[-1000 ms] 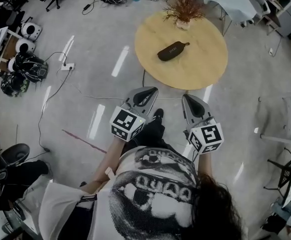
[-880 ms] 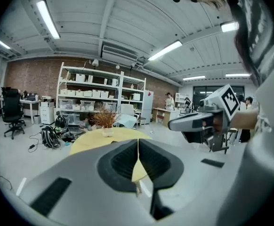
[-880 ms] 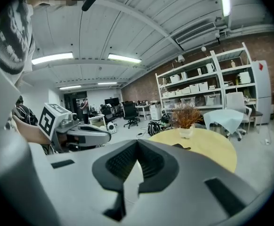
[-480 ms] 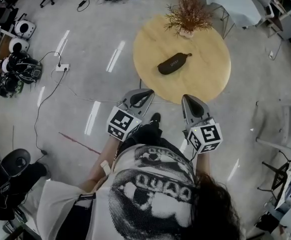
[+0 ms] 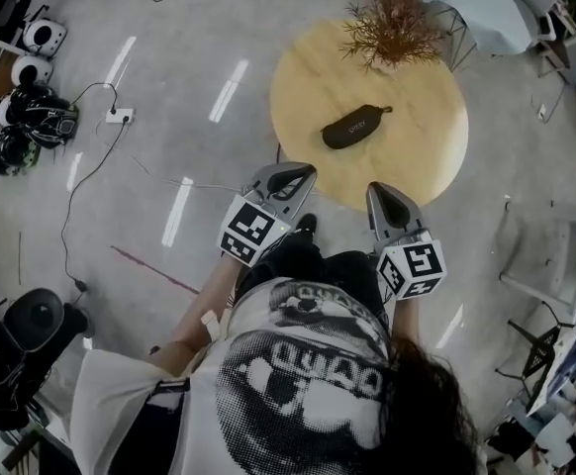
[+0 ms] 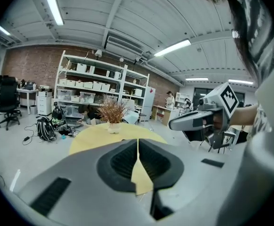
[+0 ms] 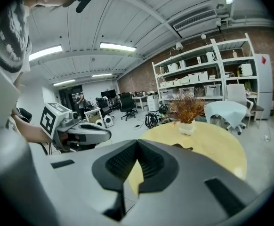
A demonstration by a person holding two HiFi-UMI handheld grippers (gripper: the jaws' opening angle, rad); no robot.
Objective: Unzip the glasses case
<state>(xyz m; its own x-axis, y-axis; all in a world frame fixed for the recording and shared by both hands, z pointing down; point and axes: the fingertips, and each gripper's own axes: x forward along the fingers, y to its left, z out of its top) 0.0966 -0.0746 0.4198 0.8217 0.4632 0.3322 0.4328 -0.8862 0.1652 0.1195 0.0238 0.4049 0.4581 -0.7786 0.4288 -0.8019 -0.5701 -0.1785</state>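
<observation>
A dark zipped glasses case (image 5: 355, 127) lies near the middle of a round yellow table (image 5: 417, 146). Both grippers hang over the floor short of the table's near edge, apart from the case. My left gripper (image 5: 296, 173) is shut and holds nothing. My right gripper (image 5: 380, 190) is also shut and empty. In the left gripper view the jaws (image 6: 137, 141) meet in a thin line, and the table (image 6: 97, 134) lies beyond them. In the right gripper view the shut jaws (image 7: 137, 143) point at the table, and a sliver of the case (image 7: 182, 148) shows above them.
A dried plant in a white pot (image 5: 395, 33) stands at the table's far edge. A draped chair (image 5: 471, 3) sits behind the table. Helmets (image 5: 16, 132) and a cable with a power strip (image 5: 118, 117) lie on the floor at left. Shelving (image 7: 207, 74) lines the brick wall.
The person has come closer to the table, carrying both grippers forward with them. The case and table now sit lower and nearer in the head view. Both jaws stayed shut.
</observation>
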